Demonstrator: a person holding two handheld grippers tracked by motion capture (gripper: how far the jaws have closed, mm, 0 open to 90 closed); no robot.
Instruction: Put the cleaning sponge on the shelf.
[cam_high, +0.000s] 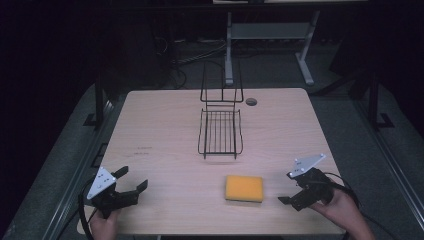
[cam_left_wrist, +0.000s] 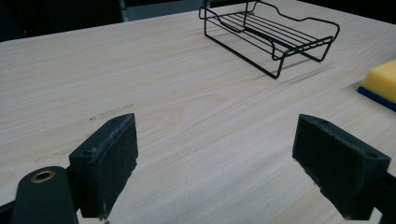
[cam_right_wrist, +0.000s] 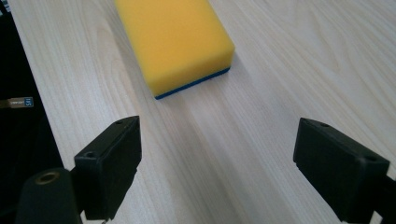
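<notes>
A yellow sponge (cam_high: 244, 188) with a blue underside lies flat on the wooden table (cam_high: 155, 120), near the front edge. A black wire rack (cam_high: 220, 132) stands empty at the table's middle, with a tall wire back at its far end. My left gripper (cam_high: 134, 179) rests at the front left corner, open, jaws wide with nothing between them. My right gripper (cam_high: 287, 187) is open a short way right of the sponge, pointing toward it. In the right gripper view the sponge (cam_right_wrist: 173, 39) lies ahead of the gripper (cam_right_wrist: 217, 154). The left gripper view has the rack (cam_left_wrist: 271, 32) far ahead of the gripper (cam_left_wrist: 215, 154) and the sponge (cam_left_wrist: 380, 81) at the right edge.
A round cable hole (cam_high: 251, 101) sits in the table's far edge behind the rack. Beyond the table stands a grey desk frame (cam_high: 229, 50) on a dark floor. The table's front edge runs close to both hands.
</notes>
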